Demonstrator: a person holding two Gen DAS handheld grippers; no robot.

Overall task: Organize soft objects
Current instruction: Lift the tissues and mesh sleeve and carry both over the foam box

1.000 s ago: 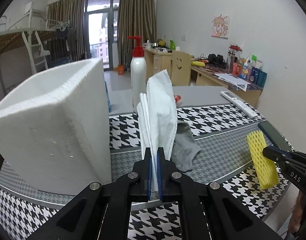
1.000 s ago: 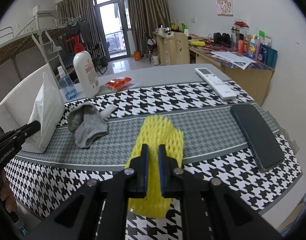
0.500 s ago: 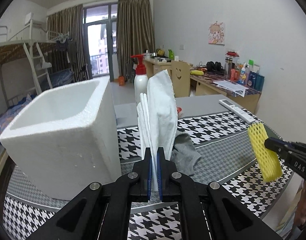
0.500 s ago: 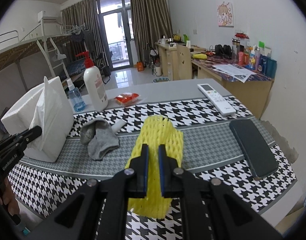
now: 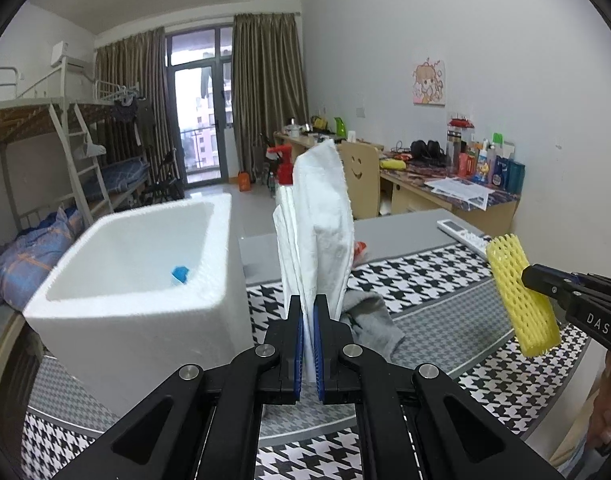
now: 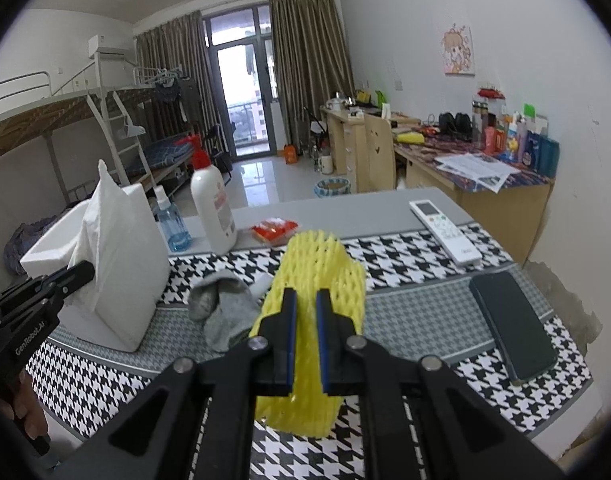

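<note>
Above the desk (image 6: 405, 308), the left tool (image 5: 308, 312) pinches a folded white cloth (image 5: 321, 224) upright beside the foam box (image 5: 145, 320). The right tool (image 6: 305, 300) pinches a yellow foam net sleeve (image 6: 317, 264); a grey sock (image 6: 221, 312) lies below.

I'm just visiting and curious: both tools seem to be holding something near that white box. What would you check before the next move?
1. Left gripper shut on white cloth: ok.
2. Right gripper shut on yellow foam net: ok.
3. Foam box open on top: ok.
4. Room inside box: ok, only a small blue item shows.
5. Grey sock still on the table: not ok, unsorted.
6. Grip firmness: cannot tell.
</note>
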